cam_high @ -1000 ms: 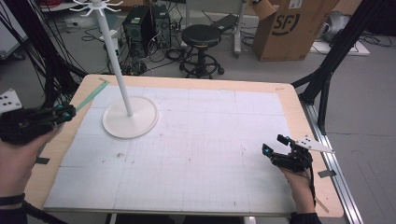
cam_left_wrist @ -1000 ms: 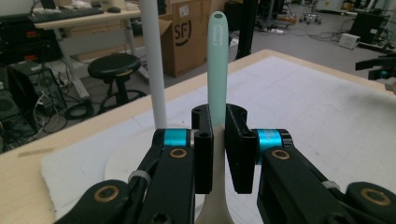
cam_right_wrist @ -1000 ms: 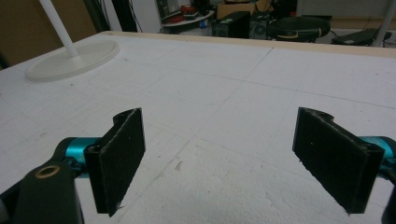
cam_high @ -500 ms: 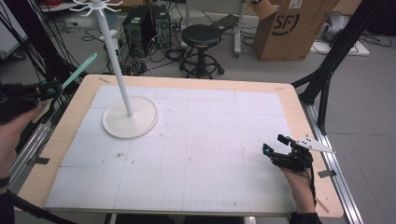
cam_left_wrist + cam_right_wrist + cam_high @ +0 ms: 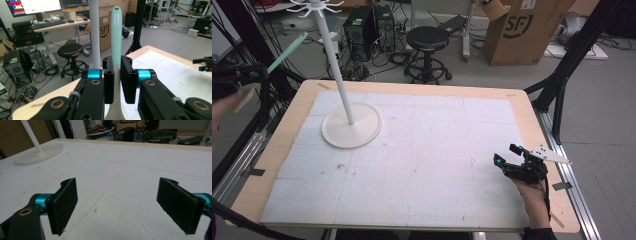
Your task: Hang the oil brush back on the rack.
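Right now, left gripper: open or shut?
Shut. In the left gripper view the left gripper has both black pads pressed against the mint-green utensil handle, which sticks out past them.

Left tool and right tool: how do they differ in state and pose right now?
The left tool is shut on the mint green handle; the right tool is open and holds nothing. The left tool is raised beside the table's left edge; the right tool sits low over the white mat. Both have black pads.

Stand (image 5: 351, 131) on the table's (image 5: 522, 107) far left — stool (image 5: 427, 39) behind it.
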The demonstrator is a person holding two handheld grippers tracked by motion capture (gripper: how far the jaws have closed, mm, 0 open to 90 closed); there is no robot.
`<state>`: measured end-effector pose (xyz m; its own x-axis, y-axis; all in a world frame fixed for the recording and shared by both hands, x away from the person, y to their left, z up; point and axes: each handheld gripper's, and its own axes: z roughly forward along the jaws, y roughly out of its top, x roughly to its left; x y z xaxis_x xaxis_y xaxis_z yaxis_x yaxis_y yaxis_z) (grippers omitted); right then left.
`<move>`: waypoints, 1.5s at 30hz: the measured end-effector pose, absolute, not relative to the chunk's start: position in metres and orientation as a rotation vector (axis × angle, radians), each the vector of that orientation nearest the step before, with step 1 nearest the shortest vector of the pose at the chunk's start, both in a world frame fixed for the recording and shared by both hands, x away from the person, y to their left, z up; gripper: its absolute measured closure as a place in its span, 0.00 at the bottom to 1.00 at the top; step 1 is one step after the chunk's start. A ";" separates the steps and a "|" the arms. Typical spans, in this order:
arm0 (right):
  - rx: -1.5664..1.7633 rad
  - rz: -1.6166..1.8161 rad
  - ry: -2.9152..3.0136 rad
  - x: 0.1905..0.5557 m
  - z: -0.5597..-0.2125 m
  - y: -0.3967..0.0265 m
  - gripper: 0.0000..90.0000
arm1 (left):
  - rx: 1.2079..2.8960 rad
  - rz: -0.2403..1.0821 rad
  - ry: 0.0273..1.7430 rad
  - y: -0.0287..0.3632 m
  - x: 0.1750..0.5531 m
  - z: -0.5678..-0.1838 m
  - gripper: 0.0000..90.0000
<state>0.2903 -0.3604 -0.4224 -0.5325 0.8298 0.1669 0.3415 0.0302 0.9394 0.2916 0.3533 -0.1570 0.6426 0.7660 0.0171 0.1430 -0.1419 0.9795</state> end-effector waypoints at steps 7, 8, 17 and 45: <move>1.188 1.516 1.885 0.290 -0.422 -0.360 0.18 | 1.658 0.675 0.756 0.352 0.291 -0.143 0.91; 1.188 1.516 1.885 0.290 -0.422 -0.360 0.18 | 1.655 0.674 0.756 0.352 0.291 -0.142 0.91; 1.186 1.516 1.887 0.291 -0.423 -0.360 0.18 | 1.654 0.702 0.769 0.353 0.294 -0.137 0.91; 1.190 1.524 1.881 0.291 -0.423 -0.362 0.18 | 1.674 0.732 0.792 0.346 0.303 -0.137 0.91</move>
